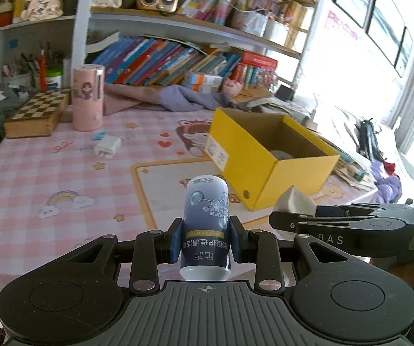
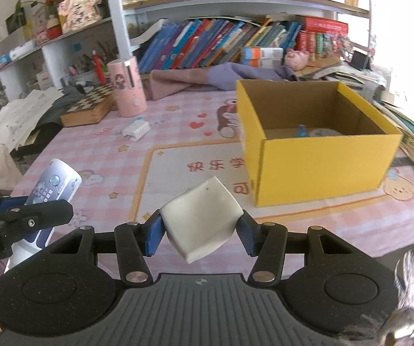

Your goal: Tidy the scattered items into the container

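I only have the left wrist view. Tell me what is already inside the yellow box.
Observer: The right wrist view looks into the box: a round grey item lies on its floor, with a small blue piece beside it.
Operator: Report what the right gripper has; I see only a white corner.
Observer: The right gripper is shut on a white block, held tilted, one corner up.
Operator: Say how my bottle looks from there.
Observer: The bottle sticks out past the left gripper, with its white end behind the fingers.
Operator: Check what lies left of the chessboard.
Observer: Loose papers, spread at the table's edge.
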A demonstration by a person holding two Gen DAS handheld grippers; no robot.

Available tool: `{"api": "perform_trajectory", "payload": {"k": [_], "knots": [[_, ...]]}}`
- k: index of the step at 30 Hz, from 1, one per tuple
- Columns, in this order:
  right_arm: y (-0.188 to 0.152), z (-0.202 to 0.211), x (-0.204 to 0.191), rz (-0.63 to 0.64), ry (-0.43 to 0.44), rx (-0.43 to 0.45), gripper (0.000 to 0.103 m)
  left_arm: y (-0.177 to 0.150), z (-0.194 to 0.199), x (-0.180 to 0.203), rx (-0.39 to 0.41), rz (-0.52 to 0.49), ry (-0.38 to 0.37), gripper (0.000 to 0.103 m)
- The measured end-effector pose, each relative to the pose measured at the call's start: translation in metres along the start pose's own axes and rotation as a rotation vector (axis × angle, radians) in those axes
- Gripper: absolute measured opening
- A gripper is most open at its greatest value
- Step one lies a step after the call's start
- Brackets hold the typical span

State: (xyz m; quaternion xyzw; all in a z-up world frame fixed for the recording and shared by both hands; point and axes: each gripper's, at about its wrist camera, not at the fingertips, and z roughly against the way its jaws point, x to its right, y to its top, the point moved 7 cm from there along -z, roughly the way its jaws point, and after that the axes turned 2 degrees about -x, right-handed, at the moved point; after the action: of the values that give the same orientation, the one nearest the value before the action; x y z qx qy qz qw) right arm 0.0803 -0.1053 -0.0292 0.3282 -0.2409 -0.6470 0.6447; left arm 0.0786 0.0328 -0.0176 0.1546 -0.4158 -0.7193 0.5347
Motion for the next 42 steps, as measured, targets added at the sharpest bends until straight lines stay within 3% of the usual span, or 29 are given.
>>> {"api": "perform_trajectory", "payload": {"k": [21, 42], "knots": [[-0.026, 0.030, 0.081, -0.148, -0.130, -0.004, 0.051, 0.000, -0.036, 0.071, -0.067, -0.106, -0.133, 0.031], [-0.019, 0.031, 0.144, -0.216, -0.206, -0.003, 0.051, 0.018, -0.080, 0.119, -0.096, -0.175, -0.213, 0.031]]}}
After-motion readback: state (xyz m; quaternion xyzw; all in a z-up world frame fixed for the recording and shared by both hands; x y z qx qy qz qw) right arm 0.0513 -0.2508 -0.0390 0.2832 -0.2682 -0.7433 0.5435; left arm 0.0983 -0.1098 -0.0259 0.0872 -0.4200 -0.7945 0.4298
